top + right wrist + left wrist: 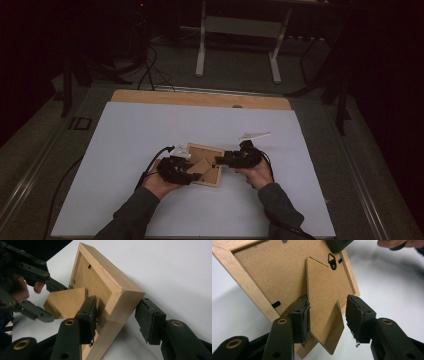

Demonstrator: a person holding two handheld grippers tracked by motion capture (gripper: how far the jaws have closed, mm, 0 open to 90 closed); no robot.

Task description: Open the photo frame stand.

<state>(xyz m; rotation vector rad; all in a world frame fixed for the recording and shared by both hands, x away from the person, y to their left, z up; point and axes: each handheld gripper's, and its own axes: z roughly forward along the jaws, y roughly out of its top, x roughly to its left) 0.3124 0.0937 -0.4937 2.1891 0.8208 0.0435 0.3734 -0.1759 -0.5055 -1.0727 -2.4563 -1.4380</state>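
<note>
Nearest the lens, two dark sleeves come in from the near edge, each hand w/ a black gripper. Left gripper [192, 176] sits at the near-left side of the wooden picture frame [212, 172], which lies back-side up around the middle of the white table sheet [130, 150], a bit toward the near side. In the left gripper view the jaws stand fairly wide either side of the fold-out easel stand [324, 315] on the frame's fibreboard back [272, 272]; left pad looks to touch the stand's edge, right pad is clear of it w/ a gap, so no real clamp there. Small black hanger loop [332, 260] sits near the stand's hinge slit, and a black turn clip [276, 304] shows low on the backing. Right gripper [220, 160] comes in from the right, at the frame's right edge. In the right gripper view its jaws straddle a frame corner [125, 302], one pad inside against the back, the other outside and apart from the wood: wide, not pinching. A white flat piece [254, 135] lies on the sheet just beyond the right gripper, far side. Bare wood table edge [200, 98] shows at the far end; a white table leg [201, 50] stands on the floor beyond.
</note>
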